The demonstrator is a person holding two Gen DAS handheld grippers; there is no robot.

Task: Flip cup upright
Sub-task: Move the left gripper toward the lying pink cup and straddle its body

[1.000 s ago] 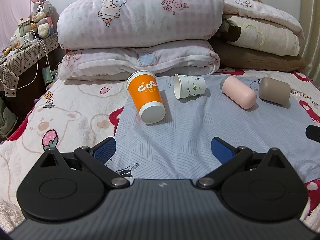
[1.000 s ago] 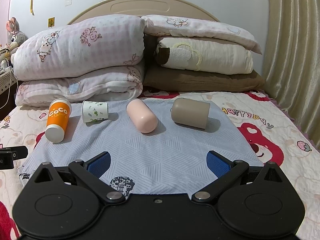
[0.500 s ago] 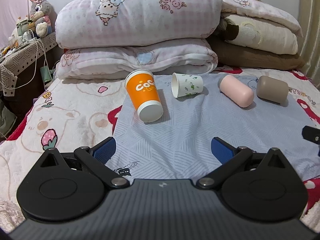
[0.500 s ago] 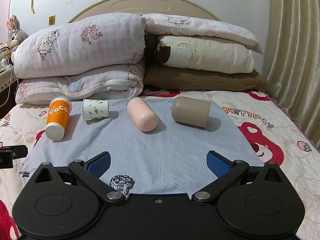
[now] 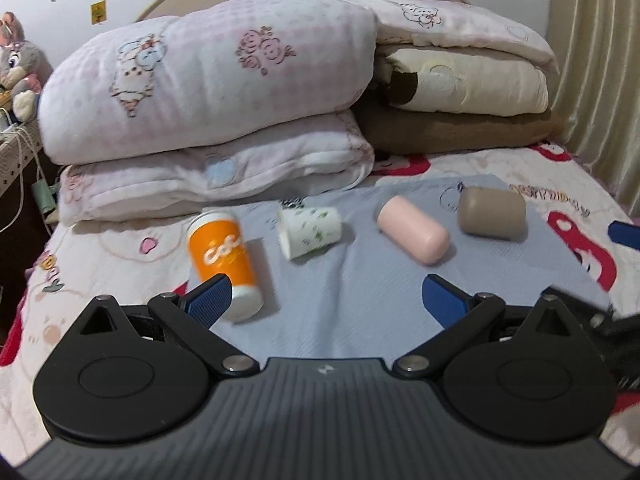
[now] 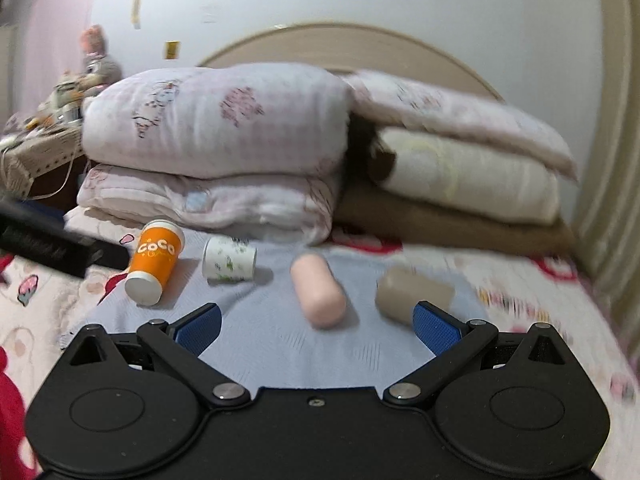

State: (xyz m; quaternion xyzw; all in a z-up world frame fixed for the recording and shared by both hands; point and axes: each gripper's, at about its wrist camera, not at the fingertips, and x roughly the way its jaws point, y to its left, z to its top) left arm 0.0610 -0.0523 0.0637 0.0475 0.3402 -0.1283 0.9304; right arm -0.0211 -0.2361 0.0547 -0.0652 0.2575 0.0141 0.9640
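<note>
Several cups lie on their sides in a row on a light blue cloth on the bed. From left: an orange "CoCo" cup, a small white leaf-print paper cup, a pink cup and a taupe cup. My left gripper is open and empty, its left finger in front of the orange cup's base. My right gripper is open and empty, just short of the pink and taupe cups.
Stacked pillows and folded quilts rise right behind the cups, against the headboard. A bedside table with a plush toy and cables stands at the left. Curtains hang at the right. The left gripper's body shows at the right view's left edge.
Both grippers have moved forward toward the cups and lifted their view. The left one has shifted right; the right one has turned left. The cups have not moved.
</note>
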